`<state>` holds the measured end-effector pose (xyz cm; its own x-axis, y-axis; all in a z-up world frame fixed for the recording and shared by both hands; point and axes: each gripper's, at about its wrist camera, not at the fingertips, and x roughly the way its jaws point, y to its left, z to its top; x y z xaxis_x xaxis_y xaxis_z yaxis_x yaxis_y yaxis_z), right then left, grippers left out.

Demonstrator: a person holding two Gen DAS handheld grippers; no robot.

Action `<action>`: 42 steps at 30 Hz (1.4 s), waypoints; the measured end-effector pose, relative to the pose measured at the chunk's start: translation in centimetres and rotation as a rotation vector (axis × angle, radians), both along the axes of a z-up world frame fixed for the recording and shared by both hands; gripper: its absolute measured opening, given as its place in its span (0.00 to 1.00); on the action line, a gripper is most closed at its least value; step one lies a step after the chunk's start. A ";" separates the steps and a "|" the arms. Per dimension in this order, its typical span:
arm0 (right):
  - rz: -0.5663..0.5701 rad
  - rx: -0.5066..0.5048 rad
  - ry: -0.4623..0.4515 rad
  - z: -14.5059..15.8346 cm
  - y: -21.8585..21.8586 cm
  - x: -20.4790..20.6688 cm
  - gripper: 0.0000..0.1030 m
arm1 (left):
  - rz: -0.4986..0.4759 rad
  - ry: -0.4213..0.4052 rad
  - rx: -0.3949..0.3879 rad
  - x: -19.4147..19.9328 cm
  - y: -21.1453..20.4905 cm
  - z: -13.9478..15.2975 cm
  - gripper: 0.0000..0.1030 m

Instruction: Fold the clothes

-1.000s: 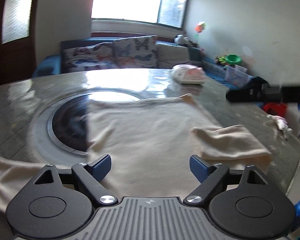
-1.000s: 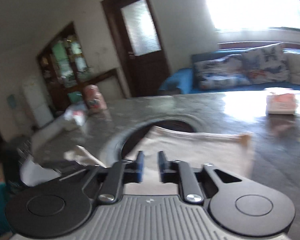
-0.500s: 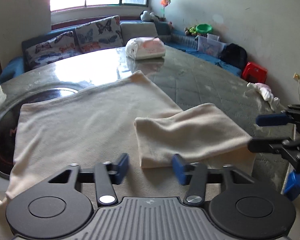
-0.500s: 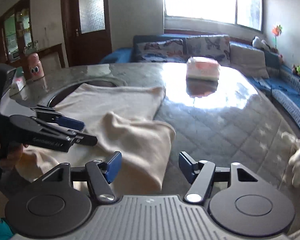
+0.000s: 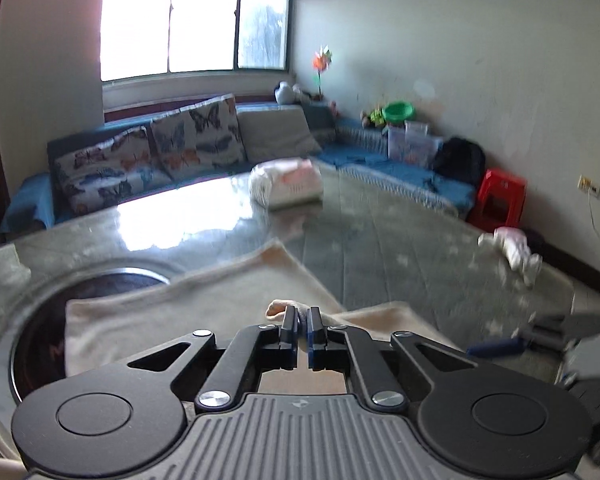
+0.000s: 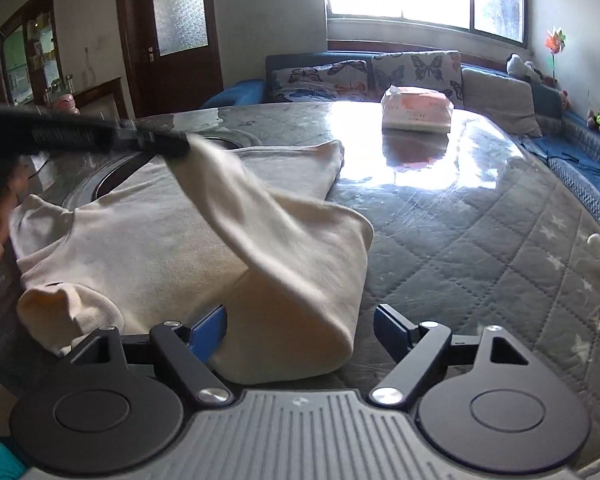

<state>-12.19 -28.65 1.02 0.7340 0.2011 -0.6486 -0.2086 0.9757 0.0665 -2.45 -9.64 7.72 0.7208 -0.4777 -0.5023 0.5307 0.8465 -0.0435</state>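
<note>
A cream garment (image 6: 160, 240) lies spread on the round table, partly folded. My left gripper (image 5: 299, 326) is shut on the garment's sleeve (image 5: 278, 307) and holds it lifted above the body of the garment (image 5: 204, 312). In the right wrist view the left gripper (image 6: 176, 145) pulls the sleeve (image 6: 252, 216) up and to the left. My right gripper (image 6: 300, 324) is open and empty, low at the garment's near folded edge (image 6: 300, 344). It also shows blurred in the left wrist view (image 5: 496, 347).
A pink tissue pack (image 6: 418, 111) stands at the table's far side (image 5: 286, 182). A dark round inset (image 5: 80, 304) lies in the table under the garment's left part. The quilted table cover (image 6: 480, 248) stretches right. A sofa (image 5: 180, 148) stands behind.
My left gripper has shut on the sleeve and lifted it up and leftward. My right gripper stays open and has moved closer to the garment's near edge.
</note>
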 end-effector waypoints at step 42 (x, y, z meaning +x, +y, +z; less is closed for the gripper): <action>0.152 -0.049 -0.061 5.2 -0.4 -1.6 0.48 | 0.226 0.166 0.059 -6.4 12.1 -2.5 0.08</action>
<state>-13.74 -29.09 6.22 0.7357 0.2817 -0.6159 -0.3559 0.9345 0.0022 -8.89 2.44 5.23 0.7112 -0.2807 -0.6445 0.3181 0.9461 -0.0611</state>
